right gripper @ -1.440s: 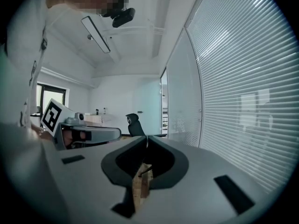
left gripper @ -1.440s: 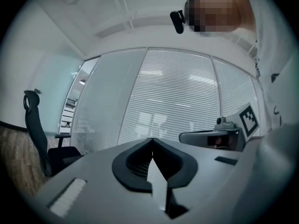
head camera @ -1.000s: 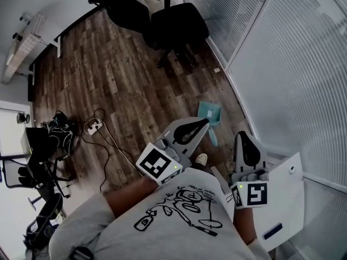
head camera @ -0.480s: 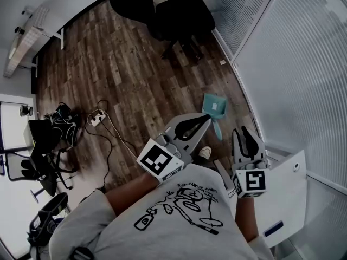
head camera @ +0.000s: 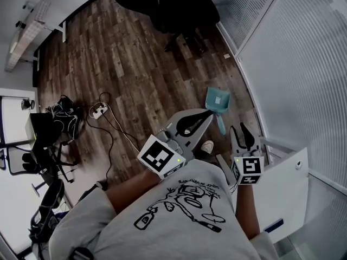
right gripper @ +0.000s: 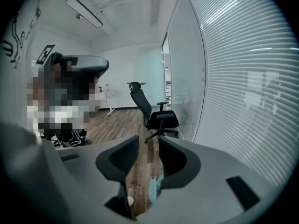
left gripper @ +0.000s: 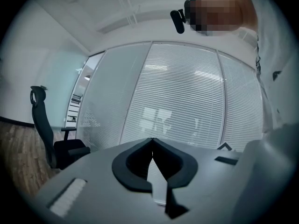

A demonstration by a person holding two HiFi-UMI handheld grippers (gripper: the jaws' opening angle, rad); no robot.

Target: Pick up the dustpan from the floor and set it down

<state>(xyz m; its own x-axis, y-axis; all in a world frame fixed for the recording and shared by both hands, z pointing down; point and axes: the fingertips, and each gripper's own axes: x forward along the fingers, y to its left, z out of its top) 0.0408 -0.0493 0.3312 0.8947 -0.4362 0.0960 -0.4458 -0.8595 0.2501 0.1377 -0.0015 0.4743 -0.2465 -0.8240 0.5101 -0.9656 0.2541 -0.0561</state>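
Dustpan: whole only in head view

Teal dustpan on a dark brown wood-plank floor. Black office chairs. Pale grey left gripper and right gripper, both with black-and-white square markers. Grey shirt with black line drawing. White striped blinds.

Wood floor, black office chair, blinded glass wall.

Open floor left of the dustpan; glass wall close beside.
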